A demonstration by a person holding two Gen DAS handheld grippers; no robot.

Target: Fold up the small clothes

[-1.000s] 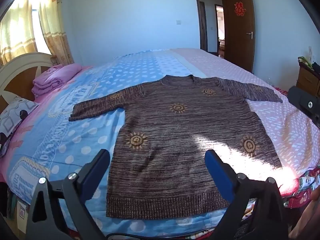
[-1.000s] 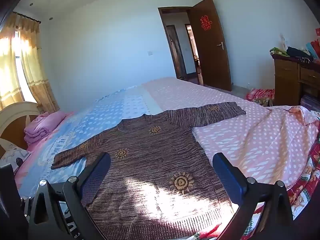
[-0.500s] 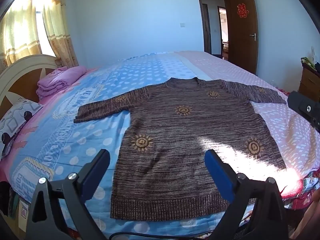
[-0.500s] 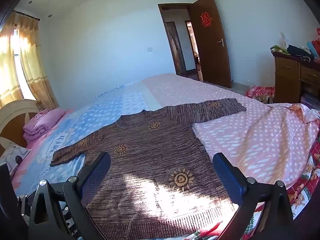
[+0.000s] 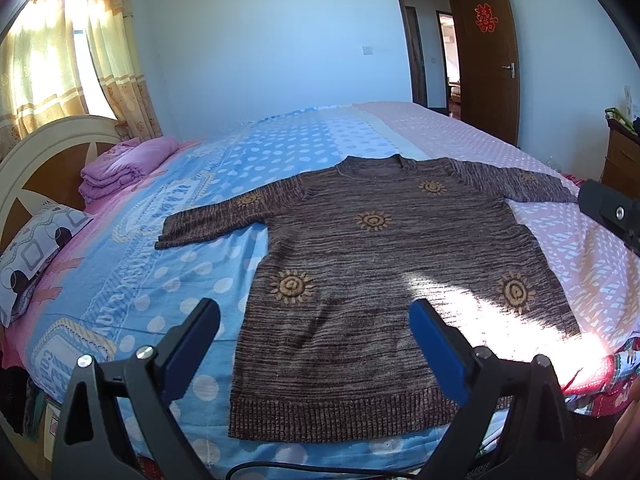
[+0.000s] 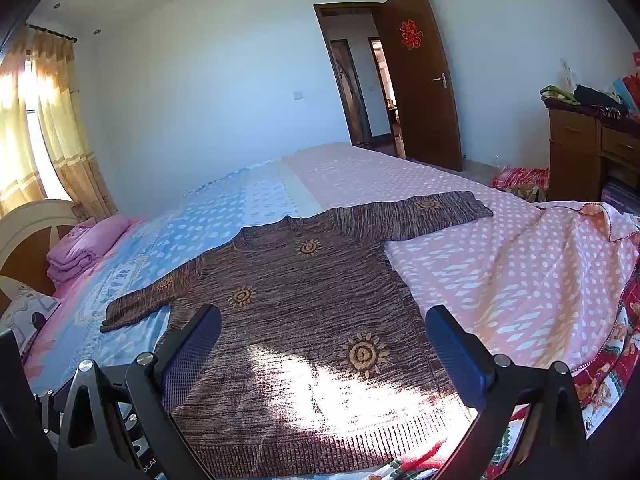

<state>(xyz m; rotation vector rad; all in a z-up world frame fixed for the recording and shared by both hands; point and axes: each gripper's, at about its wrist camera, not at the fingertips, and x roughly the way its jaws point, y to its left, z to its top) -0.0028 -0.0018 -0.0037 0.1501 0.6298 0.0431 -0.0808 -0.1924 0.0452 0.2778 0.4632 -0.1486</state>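
on the bed [image 5: 120, 248] the sweater [image 5: 384, 280] lies flat — hem corners hidden behind both released tongs [image 5: 314, 338] [image 6: 324, 346], holding nothing.

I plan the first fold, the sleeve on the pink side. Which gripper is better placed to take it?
Right, probably. The right gripper hangs open over the sweater nearer that sleeve; the left gripper, also open, sits toward the other sleeve.

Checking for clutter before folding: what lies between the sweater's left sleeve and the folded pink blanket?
Only bare blue dotted bedspread between sleeve and pink blanket, in the left wrist view.
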